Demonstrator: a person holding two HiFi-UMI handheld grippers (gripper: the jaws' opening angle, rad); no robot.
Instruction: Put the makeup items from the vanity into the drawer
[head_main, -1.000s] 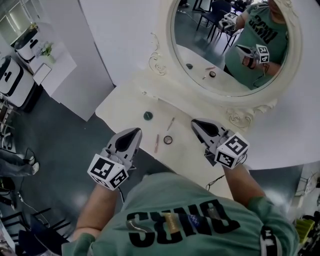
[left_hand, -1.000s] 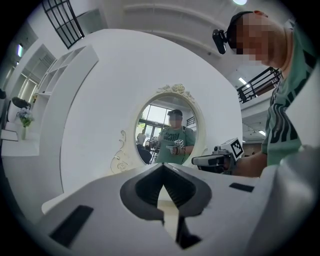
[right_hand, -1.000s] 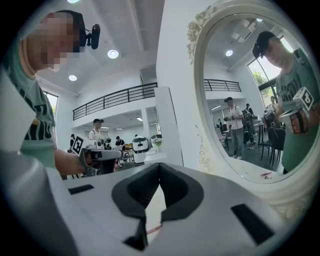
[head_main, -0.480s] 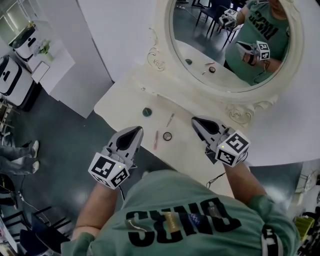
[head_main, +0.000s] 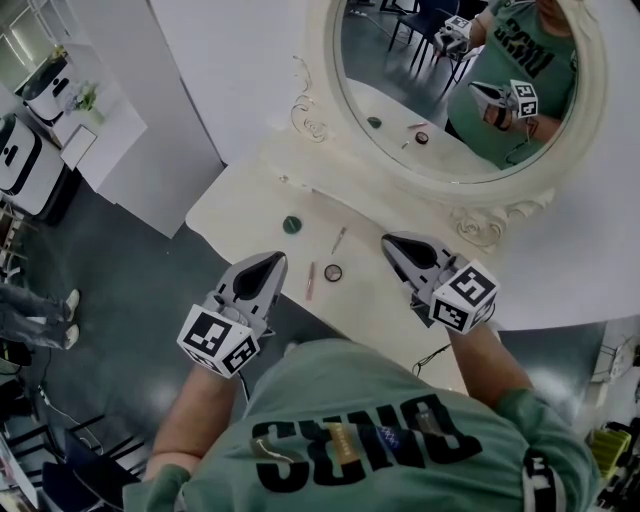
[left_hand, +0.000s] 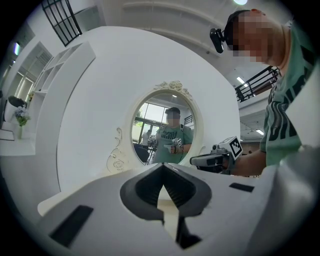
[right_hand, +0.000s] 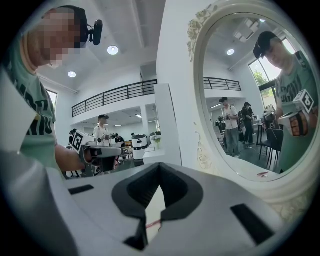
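On the cream vanity top (head_main: 235, 205) lie a green round compact (head_main: 291, 224), a thin pencil (head_main: 339, 239), a pink stick (head_main: 311, 281) and a small dark round pot (head_main: 333, 272). My left gripper (head_main: 272, 260) hovers over the vanity's front edge, left of the pink stick, shut and holding nothing; in its own view the left gripper (left_hand: 162, 165) faces the oval mirror (left_hand: 164, 131). My right gripper (head_main: 389, 242) hangs to the right of the pot, jaws together and empty. In the right gripper view the right gripper (right_hand: 159, 165) points across toward the left gripper (right_hand: 100, 151).
The ornate oval mirror (head_main: 455, 90) stands at the back of the vanity and reflects me and the items. A white cabinet (head_main: 100, 130) stands on the dark floor to the left. A passer-by's legs (head_main: 30, 315) show at the left edge.
Both grippers keep their places and stay shut. The head view has drifted slightly, and the legs at the left edge have shifted.
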